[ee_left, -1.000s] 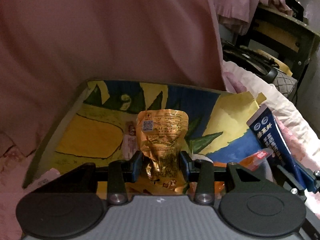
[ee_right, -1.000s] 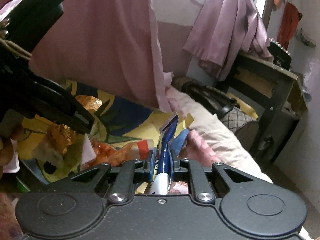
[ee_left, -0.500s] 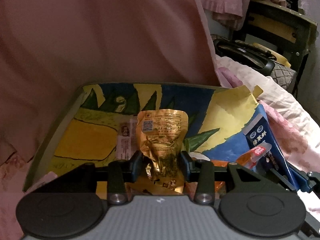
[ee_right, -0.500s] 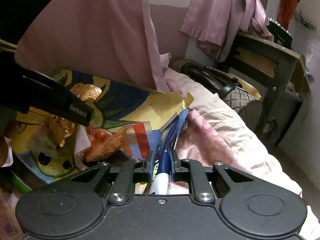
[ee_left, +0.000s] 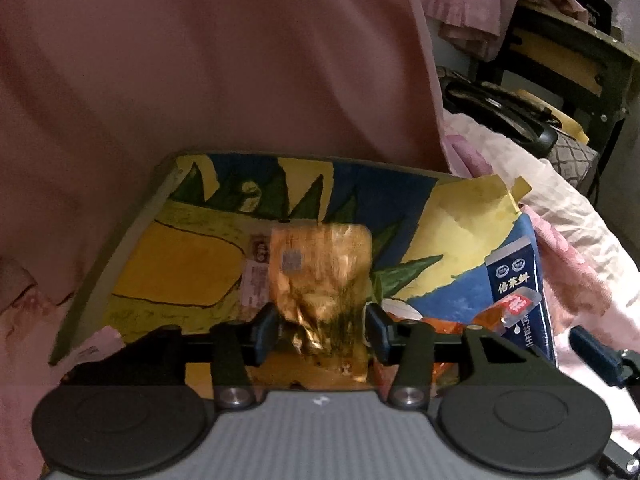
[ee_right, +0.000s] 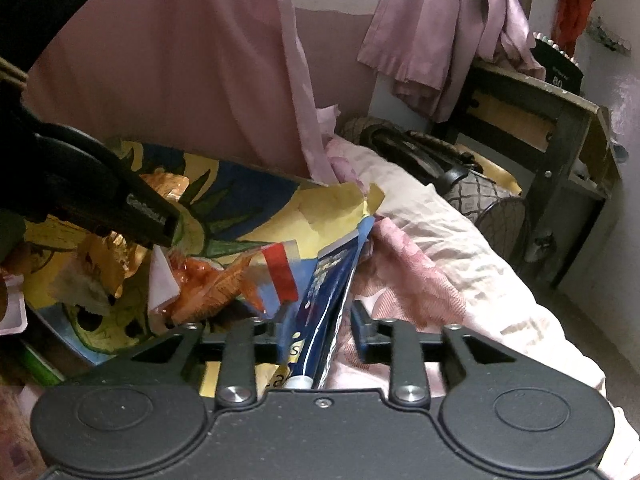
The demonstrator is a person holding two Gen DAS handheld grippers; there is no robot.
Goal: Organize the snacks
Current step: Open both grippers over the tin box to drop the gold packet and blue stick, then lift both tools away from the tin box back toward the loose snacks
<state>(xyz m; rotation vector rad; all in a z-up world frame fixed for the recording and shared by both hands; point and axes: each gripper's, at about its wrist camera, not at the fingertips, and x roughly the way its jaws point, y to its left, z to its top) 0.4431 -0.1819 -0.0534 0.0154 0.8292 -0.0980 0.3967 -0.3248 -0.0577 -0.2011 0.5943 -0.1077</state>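
My left gripper (ee_left: 322, 326) has opened around a gold foil snack packet (ee_left: 320, 276), which looks blurred and loose between the fingers, over a yellow-and-blue painted tray (ee_left: 180, 272). My right gripper (ee_right: 320, 330) is open; a dark blue milk pouch (ee_right: 320, 304) stands between its spread fingers at the tray's right edge, leaning on the left finger. The pouch also shows in the left wrist view (ee_left: 520, 292). An orange snack packet (ee_right: 208, 284) lies on the tray beside it. The gold packet shows at left in the right wrist view (ee_right: 108, 256).
A pink curtain (ee_left: 220, 60) hangs behind the tray. Pink bedding (ee_right: 432, 248) lies to the right. A dark wooden table (ee_right: 560, 120) and a black bag (ee_right: 424, 156) stand at the far right. The left gripper's body (ee_right: 80, 184) crosses the right wrist view.
Both grippers have opened: the right fingers spread away from the blue pouch, and the left fingers widened off the gold packet, which now looks blurred. Both moved slightly lower toward the tray.
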